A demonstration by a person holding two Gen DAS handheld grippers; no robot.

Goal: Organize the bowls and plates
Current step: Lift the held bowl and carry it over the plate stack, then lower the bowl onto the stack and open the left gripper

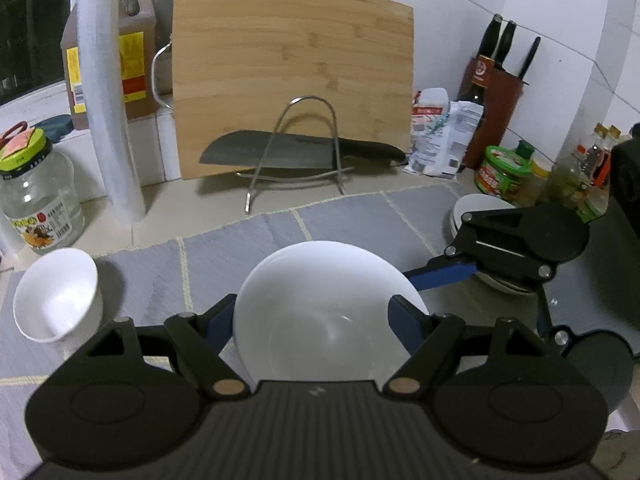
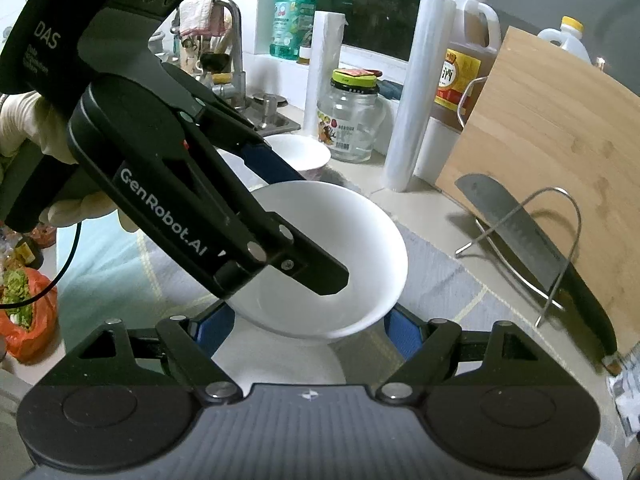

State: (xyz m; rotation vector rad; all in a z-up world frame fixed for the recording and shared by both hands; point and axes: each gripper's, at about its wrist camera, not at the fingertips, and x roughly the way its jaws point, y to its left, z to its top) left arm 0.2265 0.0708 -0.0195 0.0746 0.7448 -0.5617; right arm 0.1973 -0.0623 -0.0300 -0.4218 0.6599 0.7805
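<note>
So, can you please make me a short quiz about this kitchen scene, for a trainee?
1. True or false: the knife lies flat on the mat.
2. What does the left gripper hold? A) a bowl B) a spoon C) a cup
3. What stands right behind the rack?

Key:
1. False: it rests in the rack.
2. A
3. The board.
</note>
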